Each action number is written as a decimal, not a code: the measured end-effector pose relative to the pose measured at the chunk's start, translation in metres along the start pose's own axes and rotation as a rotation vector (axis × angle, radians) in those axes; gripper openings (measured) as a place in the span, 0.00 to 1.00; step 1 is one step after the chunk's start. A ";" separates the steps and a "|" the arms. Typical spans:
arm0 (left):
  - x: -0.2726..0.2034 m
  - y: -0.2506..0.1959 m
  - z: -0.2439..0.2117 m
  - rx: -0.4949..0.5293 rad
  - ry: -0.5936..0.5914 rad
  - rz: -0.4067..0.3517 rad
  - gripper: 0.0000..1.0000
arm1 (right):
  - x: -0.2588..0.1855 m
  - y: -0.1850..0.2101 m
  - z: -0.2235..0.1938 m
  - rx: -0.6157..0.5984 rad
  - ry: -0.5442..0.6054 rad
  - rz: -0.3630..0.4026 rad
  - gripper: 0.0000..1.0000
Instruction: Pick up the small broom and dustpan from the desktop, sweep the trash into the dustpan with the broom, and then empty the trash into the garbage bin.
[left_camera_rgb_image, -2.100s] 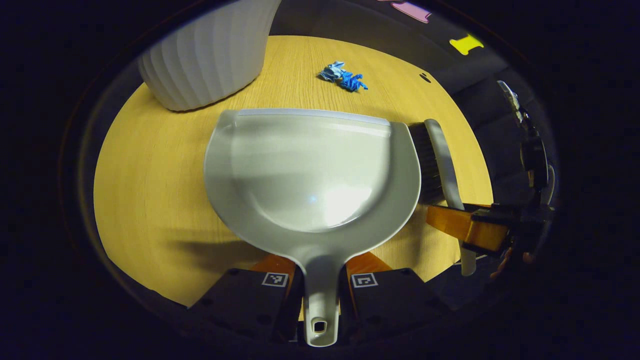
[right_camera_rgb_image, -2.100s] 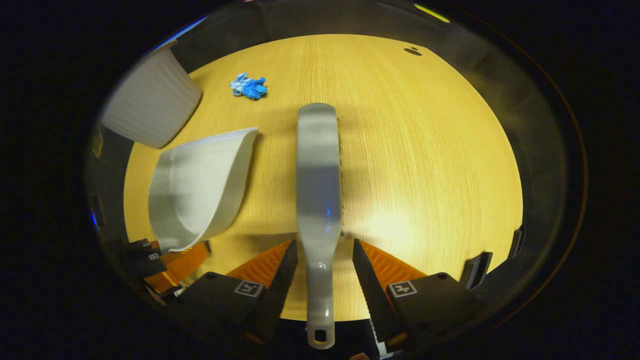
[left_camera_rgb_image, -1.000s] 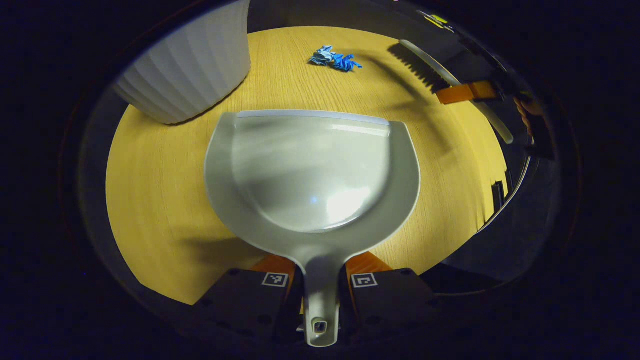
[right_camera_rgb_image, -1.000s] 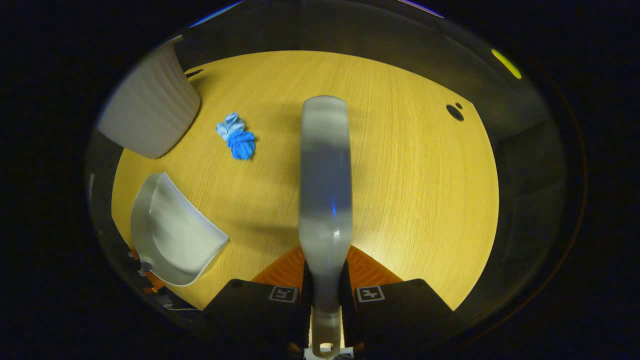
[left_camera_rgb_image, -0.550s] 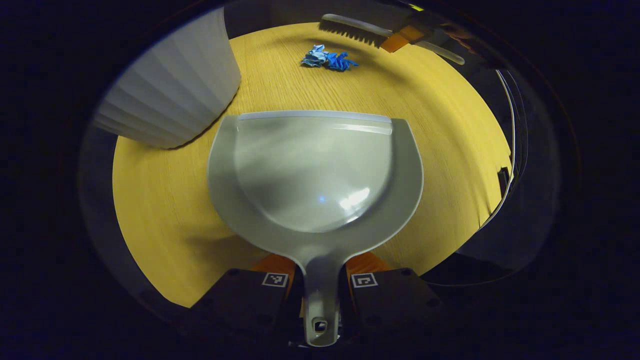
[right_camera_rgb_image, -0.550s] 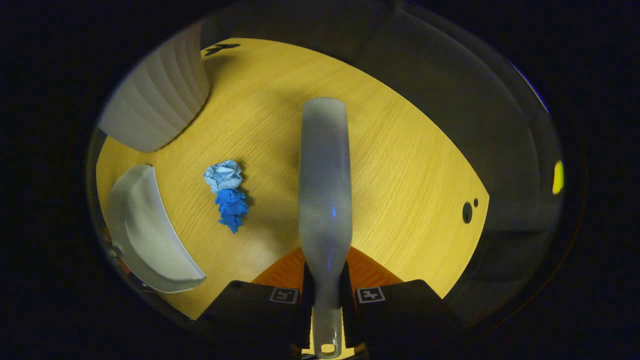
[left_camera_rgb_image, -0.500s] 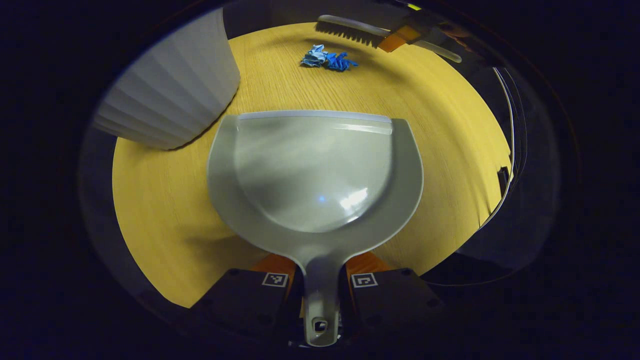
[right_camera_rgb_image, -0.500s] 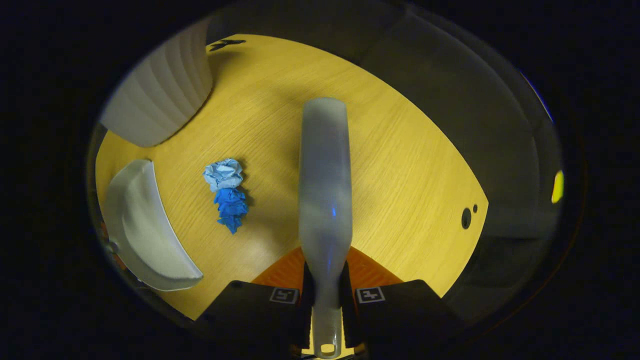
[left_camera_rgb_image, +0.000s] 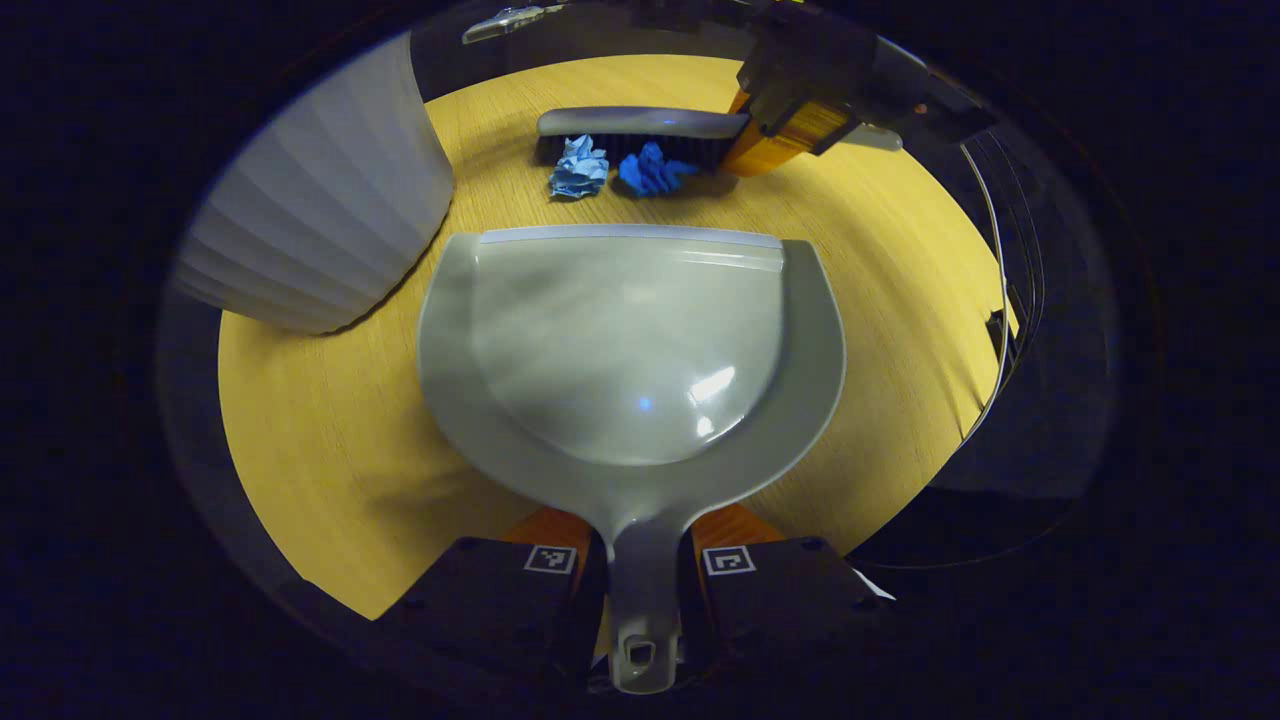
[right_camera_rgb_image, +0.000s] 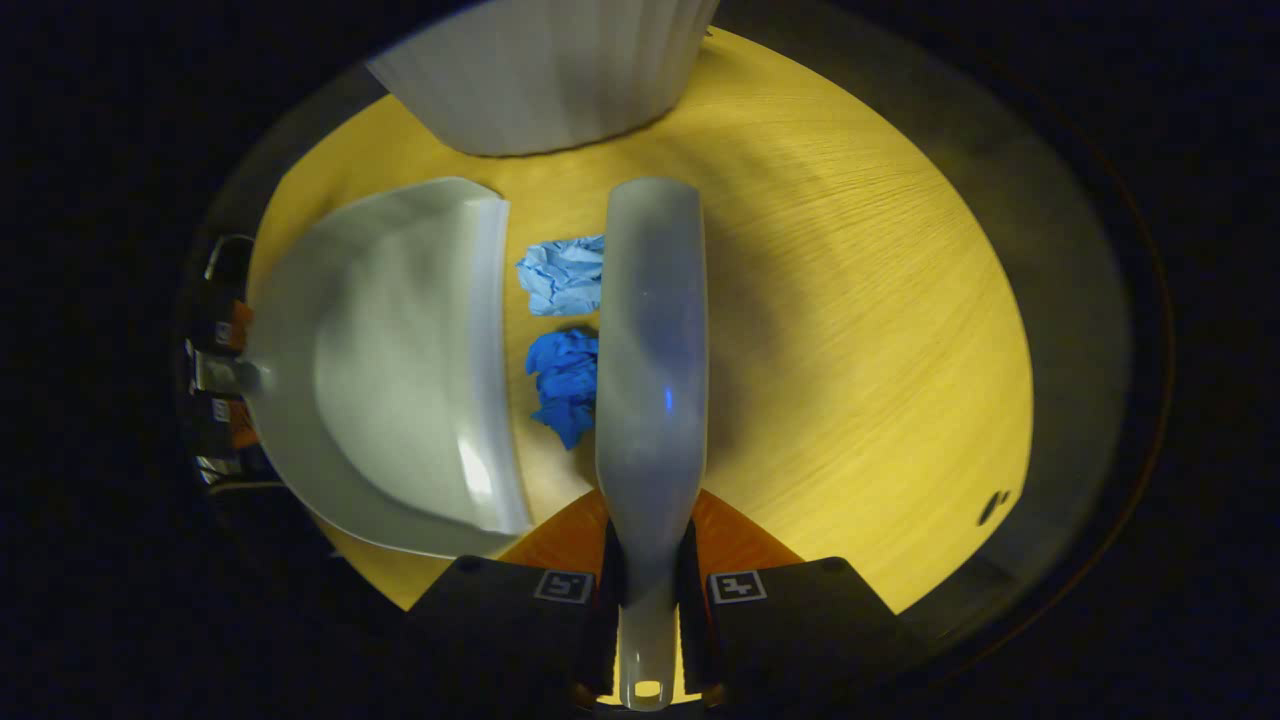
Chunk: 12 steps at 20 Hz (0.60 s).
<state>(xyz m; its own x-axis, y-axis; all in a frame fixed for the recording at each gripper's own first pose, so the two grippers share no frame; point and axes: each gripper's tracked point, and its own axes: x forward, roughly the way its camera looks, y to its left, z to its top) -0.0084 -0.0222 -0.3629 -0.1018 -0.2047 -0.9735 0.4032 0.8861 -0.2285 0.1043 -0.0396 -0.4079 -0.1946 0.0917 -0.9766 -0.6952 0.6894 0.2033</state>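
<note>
My left gripper (left_camera_rgb_image: 640, 560) is shut on the handle of the grey dustpan (left_camera_rgb_image: 630, 350), whose front lip rests on the wooden table (left_camera_rgb_image: 300, 420). Just beyond the lip lie a light blue paper wad (left_camera_rgb_image: 577, 168) and a dark blue one (left_camera_rgb_image: 650, 170). Behind them the grey broom (left_camera_rgb_image: 640, 122) lies crosswise, bristles touching the wads. My right gripper (right_camera_rgb_image: 648, 585) is shut on the broom (right_camera_rgb_image: 652, 340) handle. In the right gripper view the light wad (right_camera_rgb_image: 562, 275) and the dark wad (right_camera_rgb_image: 563, 385) sit between the broom and the dustpan (right_camera_rgb_image: 390, 360) lip.
A white ribbed garbage bin (left_camera_rgb_image: 320, 220) stands on the table left of the dustpan, close to its corner; the same bin (right_camera_rgb_image: 550, 70) is past the broom tip in the right gripper view. Bare tabletop (right_camera_rgb_image: 860, 330) extends beyond the broom. The table edge is near my left gripper.
The broom swung round behind the two wads and came down against them. The dustpan moved forward, so its lip is now close to the wads.
</note>
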 end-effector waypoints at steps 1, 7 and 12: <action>0.000 -0.001 -0.002 -0.004 -0.010 -0.013 0.30 | -0.002 0.009 -0.002 0.005 -0.001 0.039 0.28; 0.002 -0.005 -0.014 0.036 -0.074 -0.028 0.31 | -0.020 0.009 -0.010 -0.044 -0.038 0.113 0.28; -0.013 -0.008 -0.014 0.012 -0.149 -0.039 0.31 | -0.053 -0.031 -0.017 0.172 -0.181 0.094 0.29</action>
<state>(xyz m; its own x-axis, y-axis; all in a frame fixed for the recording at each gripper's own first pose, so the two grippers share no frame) -0.0226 -0.0208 -0.3480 0.0182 -0.2986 -0.9542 0.4125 0.8716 -0.2649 0.1247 -0.0782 -0.3618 -0.1145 0.2775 -0.9539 -0.5495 0.7823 0.2935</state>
